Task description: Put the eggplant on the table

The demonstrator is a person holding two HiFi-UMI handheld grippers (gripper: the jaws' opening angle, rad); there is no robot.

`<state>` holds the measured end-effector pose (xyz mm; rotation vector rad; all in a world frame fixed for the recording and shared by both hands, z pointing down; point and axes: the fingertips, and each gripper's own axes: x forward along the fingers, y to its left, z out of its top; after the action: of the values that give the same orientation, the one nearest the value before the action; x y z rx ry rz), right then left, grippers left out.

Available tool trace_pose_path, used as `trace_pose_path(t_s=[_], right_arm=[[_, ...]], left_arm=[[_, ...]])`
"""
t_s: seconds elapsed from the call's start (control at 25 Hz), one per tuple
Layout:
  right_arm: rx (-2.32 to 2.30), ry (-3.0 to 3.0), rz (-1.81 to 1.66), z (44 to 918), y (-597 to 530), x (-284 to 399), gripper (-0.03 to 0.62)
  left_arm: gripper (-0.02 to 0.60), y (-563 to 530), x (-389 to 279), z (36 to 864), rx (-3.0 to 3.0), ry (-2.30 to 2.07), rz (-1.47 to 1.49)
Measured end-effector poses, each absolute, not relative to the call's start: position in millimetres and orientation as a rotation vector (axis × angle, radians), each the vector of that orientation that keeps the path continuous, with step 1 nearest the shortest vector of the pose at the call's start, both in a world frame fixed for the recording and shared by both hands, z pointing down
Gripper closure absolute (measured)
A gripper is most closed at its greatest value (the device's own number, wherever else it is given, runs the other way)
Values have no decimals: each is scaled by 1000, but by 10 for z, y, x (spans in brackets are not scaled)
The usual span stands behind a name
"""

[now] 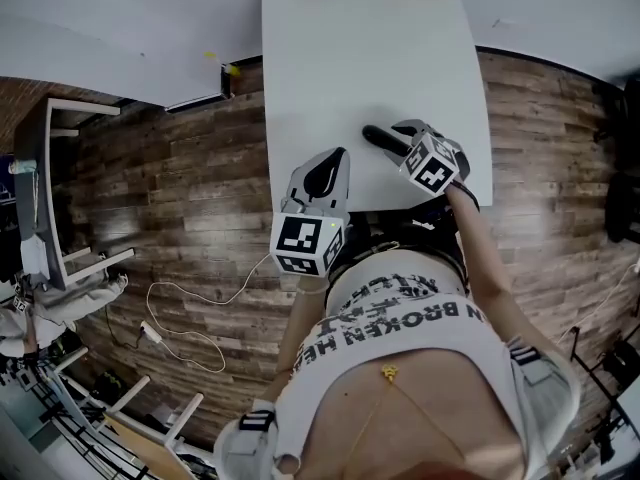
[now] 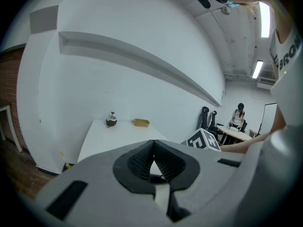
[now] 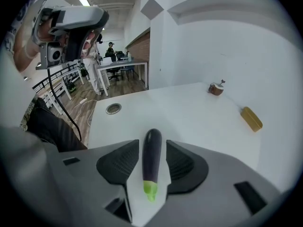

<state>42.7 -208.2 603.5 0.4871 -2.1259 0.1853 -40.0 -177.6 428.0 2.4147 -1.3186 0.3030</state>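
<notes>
Only right gripper view: eggplant stem [image 3: 150, 190].

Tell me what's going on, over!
Left tool shut, empty. Right tool open, astride the eggplant. Eggplant lying on white table, pads clear of it. Yellow block far off, not in the way.

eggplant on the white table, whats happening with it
A person holds a gripper in each hand. The eggplant lies flat on the white table between the open jaws of the right gripper, and nothing presses on it. The left gripper is shut and empty, held by the table's near edge.
</notes>
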Motion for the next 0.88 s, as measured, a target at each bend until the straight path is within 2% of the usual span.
trace_pose_path(t_s=[0.2, 0.32, 0.48, 0.88], right_arm=[[523, -2155, 172, 5859, -2052, 511, 518], [543, -2162, 177, 5798, -2035, 572, 562], [557, -2175, 180, 5726, -1996, 640, 582], [605, -2258, 196, 5514, -1923, 710, 586]], left_arm=[[575, -1783, -314, 4310, 2435, -1288, 324], [575, -1796, -267, 4332, 2442, -1273, 336], [575, -1807, -184, 4350, 2452, -1246, 347], [575, -1795, -3, 4361, 2484, -1192, 357]])
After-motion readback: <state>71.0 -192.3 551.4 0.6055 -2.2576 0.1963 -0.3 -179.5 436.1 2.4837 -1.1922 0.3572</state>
